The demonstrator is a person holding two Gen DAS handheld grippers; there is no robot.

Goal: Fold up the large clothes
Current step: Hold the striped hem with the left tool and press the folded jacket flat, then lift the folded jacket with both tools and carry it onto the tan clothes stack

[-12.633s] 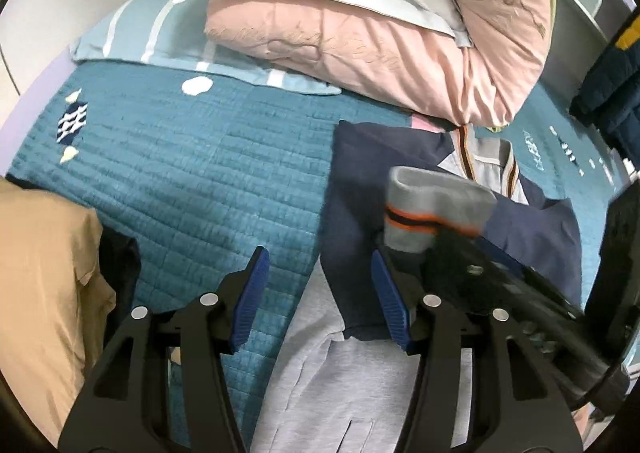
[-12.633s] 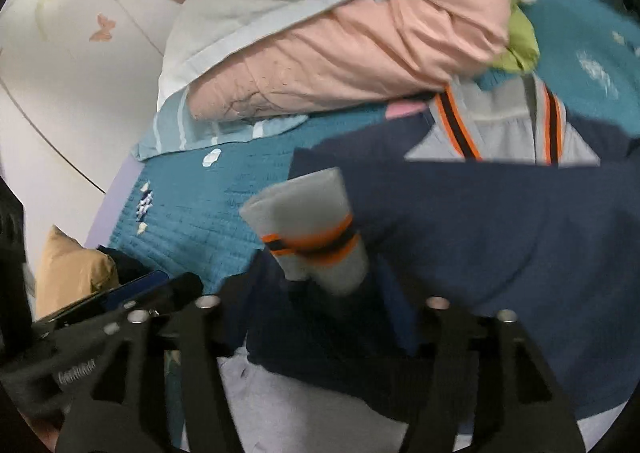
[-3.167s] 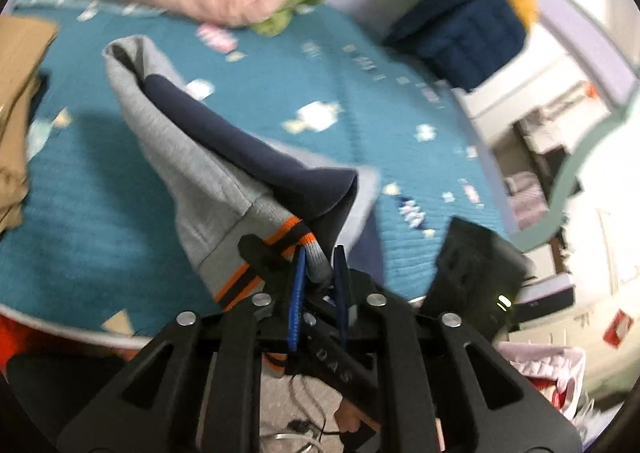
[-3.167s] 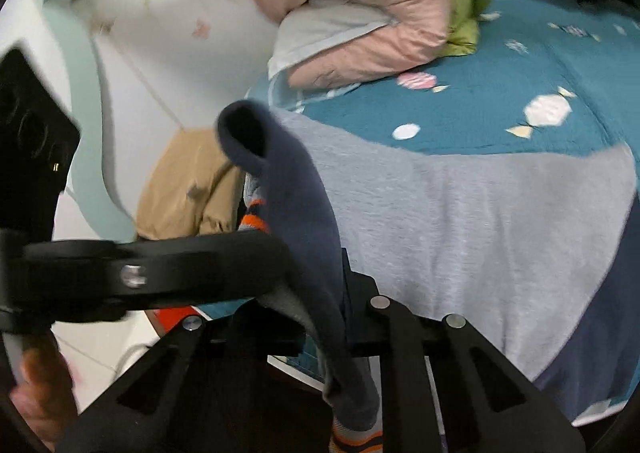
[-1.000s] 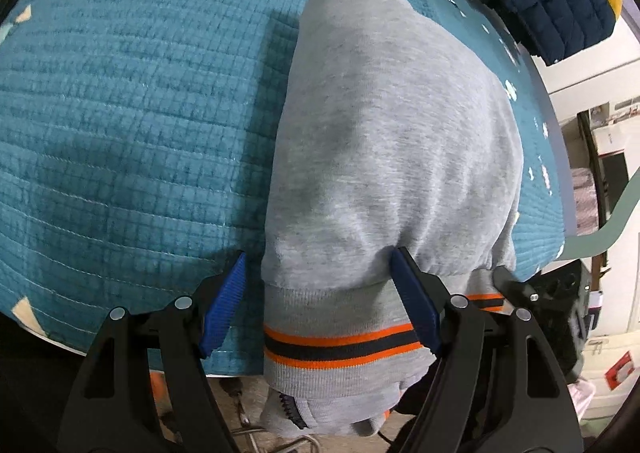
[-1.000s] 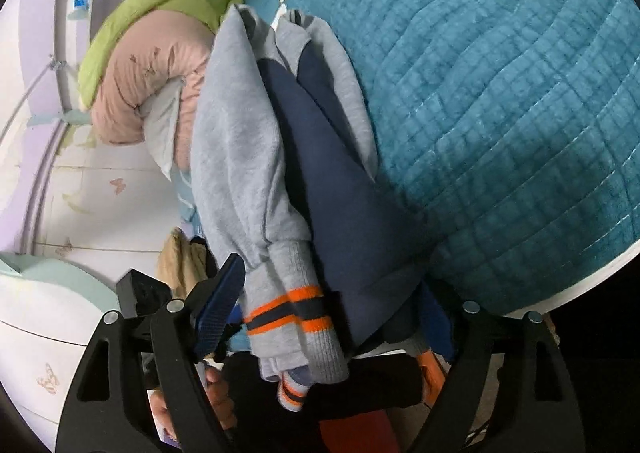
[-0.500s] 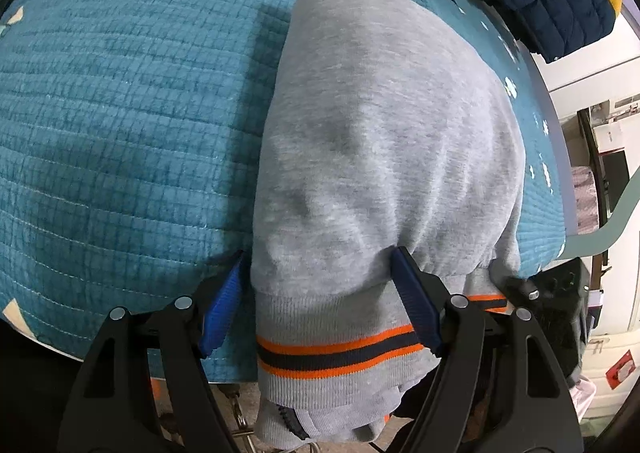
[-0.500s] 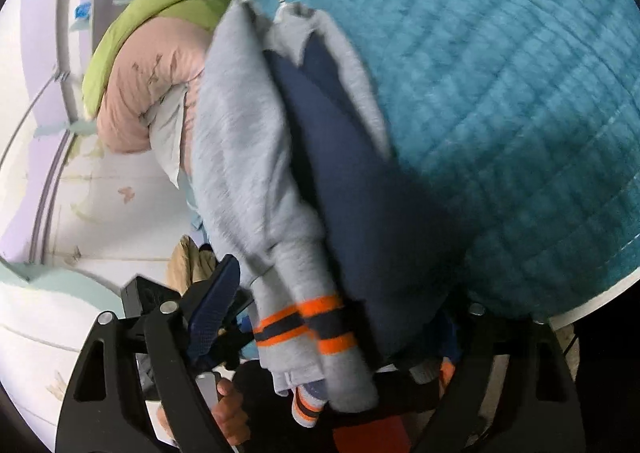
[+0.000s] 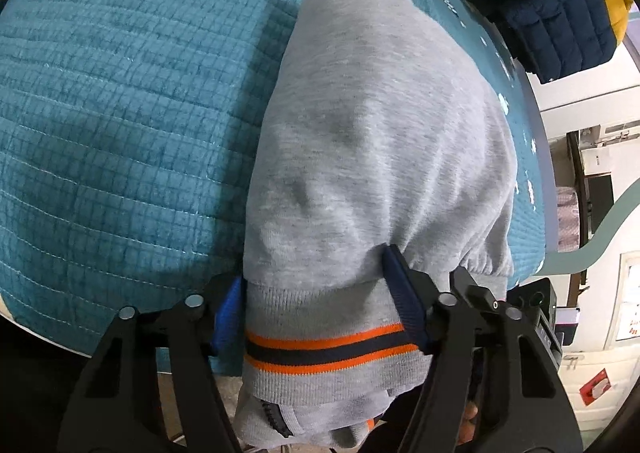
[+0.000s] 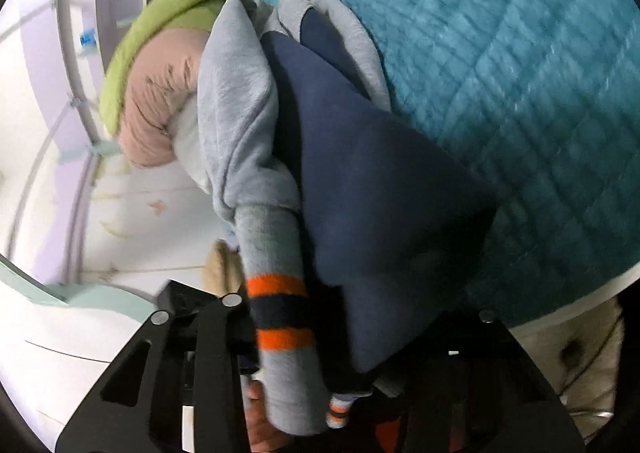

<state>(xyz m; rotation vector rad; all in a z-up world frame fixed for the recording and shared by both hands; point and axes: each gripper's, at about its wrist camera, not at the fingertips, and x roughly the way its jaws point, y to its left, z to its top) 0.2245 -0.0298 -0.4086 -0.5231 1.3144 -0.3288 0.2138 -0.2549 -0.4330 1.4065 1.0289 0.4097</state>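
Note:
A folded grey jacket (image 9: 372, 133) with navy panels lies at the near edge of the teal quilted bed (image 9: 120, 93). Its orange-and-navy striped hem (image 9: 328, 349) hangs over that edge. My left gripper (image 9: 316, 305) straddles the bundle just above the hem; its jaws are closing and both blue pads touch the cloth. In the right wrist view the jacket (image 10: 360, 173) shows its open side, with a striped cuff (image 10: 276, 309) dangling. My right gripper (image 10: 352, 333) is closing around these layers, which fill the gap and hide its pads.
A navy and yellow puffer coat (image 9: 552, 5) sits at the bed's far right corner. Pink and green bedding (image 10: 156, 65) is piled behind the jacket, and a tan garment (image 10: 222, 269) lies beyond. A hand (image 10: 260, 425) shows below the cuff. Floor lies below the bed edge.
The left jaws have narrowed until the pads meet the bundle, which bulges up. The right gripper has rolled and its jaws have drawn in, so the cloth now covers its blue pad.

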